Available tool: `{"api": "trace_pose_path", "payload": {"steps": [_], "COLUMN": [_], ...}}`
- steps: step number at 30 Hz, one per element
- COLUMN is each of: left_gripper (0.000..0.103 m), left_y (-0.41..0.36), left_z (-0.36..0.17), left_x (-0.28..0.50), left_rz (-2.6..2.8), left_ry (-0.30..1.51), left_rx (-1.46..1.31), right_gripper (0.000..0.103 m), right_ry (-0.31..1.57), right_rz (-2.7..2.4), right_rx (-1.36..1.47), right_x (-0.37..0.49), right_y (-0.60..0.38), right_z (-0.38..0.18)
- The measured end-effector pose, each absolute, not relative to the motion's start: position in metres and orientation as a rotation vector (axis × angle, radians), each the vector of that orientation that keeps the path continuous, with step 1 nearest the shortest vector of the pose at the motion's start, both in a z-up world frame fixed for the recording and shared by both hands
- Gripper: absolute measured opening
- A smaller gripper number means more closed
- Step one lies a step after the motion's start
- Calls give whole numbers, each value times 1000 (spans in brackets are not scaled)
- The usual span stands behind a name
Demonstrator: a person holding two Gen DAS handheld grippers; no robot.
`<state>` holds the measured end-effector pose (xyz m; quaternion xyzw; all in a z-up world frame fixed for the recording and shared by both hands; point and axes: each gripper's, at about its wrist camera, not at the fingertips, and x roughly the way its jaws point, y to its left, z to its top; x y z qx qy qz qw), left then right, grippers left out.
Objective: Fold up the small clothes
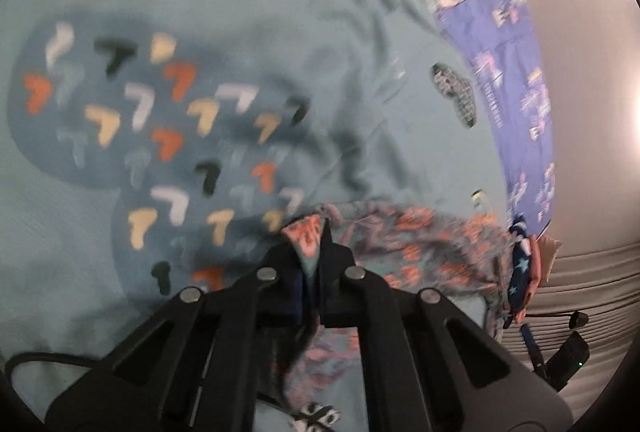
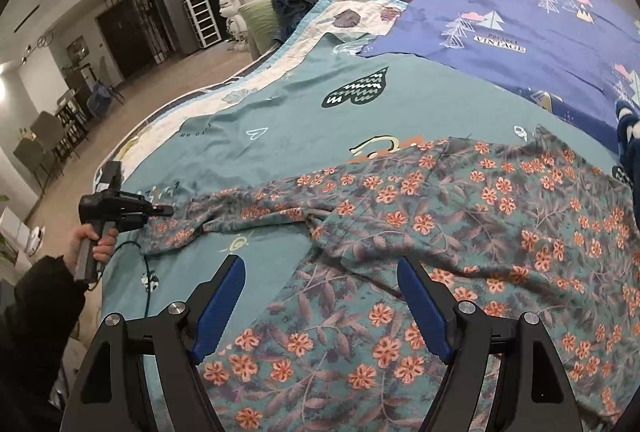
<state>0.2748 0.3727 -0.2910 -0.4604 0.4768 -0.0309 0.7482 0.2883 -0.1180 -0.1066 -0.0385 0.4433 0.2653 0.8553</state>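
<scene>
While my left hand [image 2: 90,240] gripped its handle at the left edge of the bed, my left gripper [image 1: 314,244] was pinched tight on the end of a sleeve of the floral garment [image 2: 460,232], a fold of the cloth standing up between the pressed-together fingers [image 1: 340,264]. A dark cable [image 2: 142,256] trailed down from that tool over the teal bedsheet [image 2: 288,104]. From the pinched sleeve the garment ran rightward, its sleeve stretched across the sheet and its body spread flat, orange flowers on a grey-green ground. My right gripper [image 2: 322,296] hovered over the garment's lower part with its blue pads [image 2: 222,306] spread wide, holding nothing. Further right and behind, a purple sheet [image 2: 520,28] printed with trees lay against the teal one.
</scene>
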Motion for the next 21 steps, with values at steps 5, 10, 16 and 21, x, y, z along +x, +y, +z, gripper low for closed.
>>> {"api": "trace_pose_path", "payload": {"steps": [5, 10, 16, 21], "left_gripper": [6, 6, 6, 6], "left_y": [378, 369, 329, 277], "left_z": [-238, -184, -123, -80], "left_x": [281, 288, 289, 290], "left_rz": [-116, -158, -175, -407], "left_ry": [945, 910, 895, 930], "left_rx": [-992, -927, -840, -856], "right_gripper": [80, 80, 80, 80], "right_ry": [921, 875, 738, 587], "right_rz": [608, 660, 653, 686], "right_rx": [-96, -199, -304, -230], "right_x": [282, 259, 226, 194], "right_y": [-95, -51, 17, 60], "right_z": [-105, -106, -111, -116]}}
